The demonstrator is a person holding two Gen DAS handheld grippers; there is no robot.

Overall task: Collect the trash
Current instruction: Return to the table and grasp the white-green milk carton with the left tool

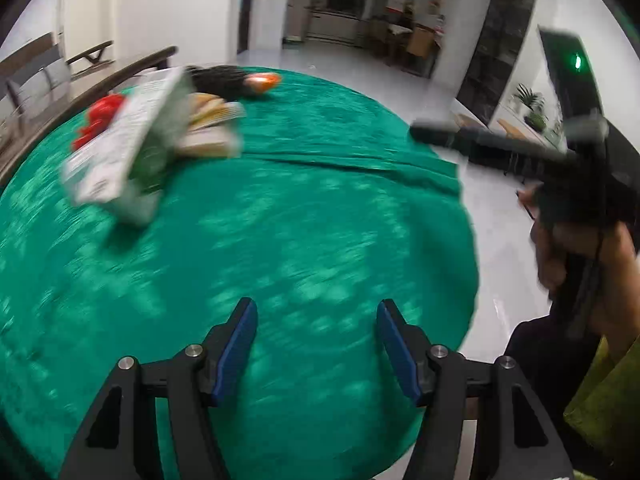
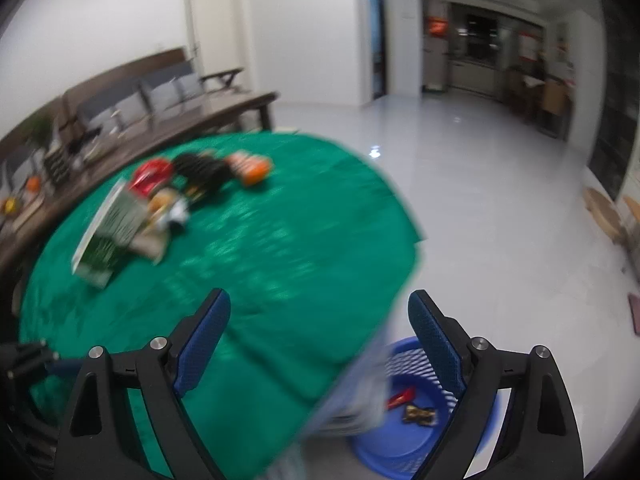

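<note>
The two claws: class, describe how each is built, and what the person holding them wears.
Each claw, left claw and right claw, has two black angular fingers with silver bolt heads and blue textured pads. The left wrist view shows the other handset as a black body with a green light. An olive-green sleeve shows.

I see a green cloth point(image 1: 304, 208) on the table, soft and a bit shiny. The blue basket point(image 2: 404, 444) looks like plastic, and the floor point(image 2: 500, 208) is smooth and glossy.
</note>
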